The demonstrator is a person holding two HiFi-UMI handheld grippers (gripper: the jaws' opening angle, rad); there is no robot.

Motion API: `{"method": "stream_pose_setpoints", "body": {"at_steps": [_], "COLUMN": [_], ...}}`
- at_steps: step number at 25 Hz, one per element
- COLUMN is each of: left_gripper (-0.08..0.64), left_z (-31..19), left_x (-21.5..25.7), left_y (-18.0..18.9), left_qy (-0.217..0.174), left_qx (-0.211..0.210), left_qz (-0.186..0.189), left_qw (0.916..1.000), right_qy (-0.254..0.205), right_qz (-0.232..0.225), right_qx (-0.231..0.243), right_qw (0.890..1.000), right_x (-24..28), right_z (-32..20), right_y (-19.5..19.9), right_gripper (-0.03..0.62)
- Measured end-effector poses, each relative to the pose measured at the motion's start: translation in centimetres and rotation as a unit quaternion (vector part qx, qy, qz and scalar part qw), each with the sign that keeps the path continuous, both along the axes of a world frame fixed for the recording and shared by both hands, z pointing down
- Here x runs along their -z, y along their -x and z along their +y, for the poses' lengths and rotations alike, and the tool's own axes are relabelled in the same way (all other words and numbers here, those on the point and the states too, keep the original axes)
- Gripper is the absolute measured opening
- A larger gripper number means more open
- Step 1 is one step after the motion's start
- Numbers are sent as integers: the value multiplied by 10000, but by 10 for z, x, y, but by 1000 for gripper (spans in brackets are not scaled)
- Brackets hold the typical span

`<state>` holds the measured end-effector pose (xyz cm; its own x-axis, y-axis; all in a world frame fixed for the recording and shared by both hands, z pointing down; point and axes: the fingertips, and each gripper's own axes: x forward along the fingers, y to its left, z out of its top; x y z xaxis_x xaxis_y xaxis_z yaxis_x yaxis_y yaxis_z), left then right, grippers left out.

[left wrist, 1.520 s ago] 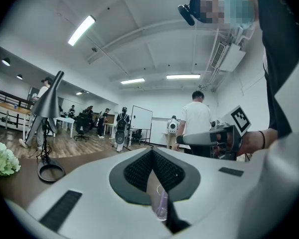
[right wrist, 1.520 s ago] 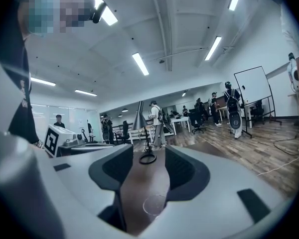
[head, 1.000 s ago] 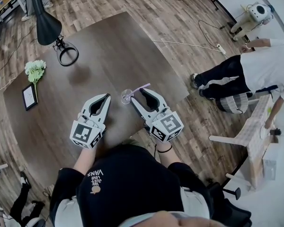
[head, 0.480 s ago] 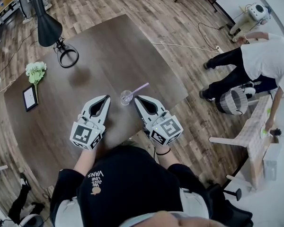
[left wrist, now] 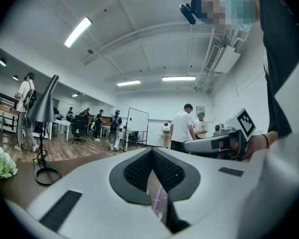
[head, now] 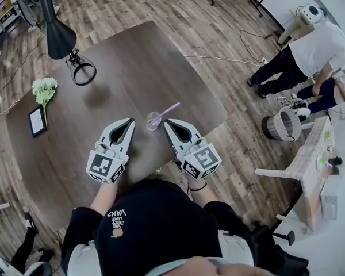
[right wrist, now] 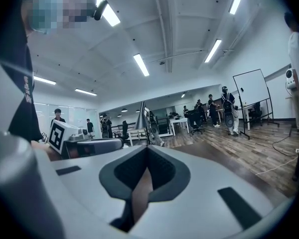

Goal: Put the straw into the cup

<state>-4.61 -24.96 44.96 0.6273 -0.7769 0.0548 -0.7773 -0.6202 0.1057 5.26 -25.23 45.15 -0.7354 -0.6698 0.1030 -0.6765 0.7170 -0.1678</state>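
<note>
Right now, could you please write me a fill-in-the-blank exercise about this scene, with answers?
The straw in the cup is ____ in colour.
The right tongs are ____, with nothing between them.
On the table, the black ____ stands beyond the white flowers.
Missing words: purple; shut; lamp.

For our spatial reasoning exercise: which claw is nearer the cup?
Right. The right claw has its tip just right of the cup; the left claw is farther off on the cup's left.
</note>
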Motion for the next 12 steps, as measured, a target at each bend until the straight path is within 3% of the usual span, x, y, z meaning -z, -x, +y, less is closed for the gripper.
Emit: {"method": "stream_pose_setpoints", "body": {"at_steps": [12], "left_gripper": [6], "left_z": [0], "left_x": [2], "left_y": [0], "left_qy": [-11], "left_qx": [12], "left_qz": [-9], "left_qw": [10000], "right_qy": [-30], "right_qz": [9], "right_qx": [-63], "right_qw": [10000], "right_x": [2], "right_z": [-2], "right_y": [-4], "right_gripper": [16]}}
